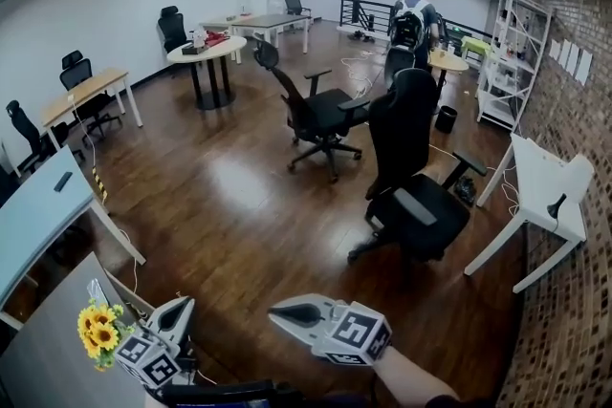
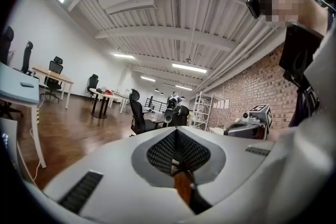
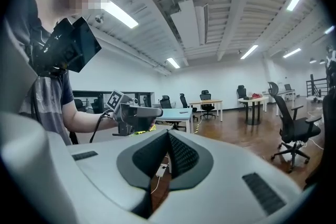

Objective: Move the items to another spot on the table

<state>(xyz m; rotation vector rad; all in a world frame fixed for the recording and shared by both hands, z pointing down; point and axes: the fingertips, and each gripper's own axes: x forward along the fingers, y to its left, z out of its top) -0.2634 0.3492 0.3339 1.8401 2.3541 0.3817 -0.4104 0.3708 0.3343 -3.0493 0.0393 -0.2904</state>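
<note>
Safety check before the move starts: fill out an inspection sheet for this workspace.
Surface: grey table, only a corner in head view.
Job's things: sunflowers at the table's edge.
Clutter: nothing seen.
Grippers: left tongs and right tongs both shut, empty.
Cables: white cable on the floor by the white desk.
Surroundings: black office chair close ahead; person at the far end.

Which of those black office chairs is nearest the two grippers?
The high-backed chair right of centre, beside the white table. The armchair behind it and those by the walls stand farther off.
</note>
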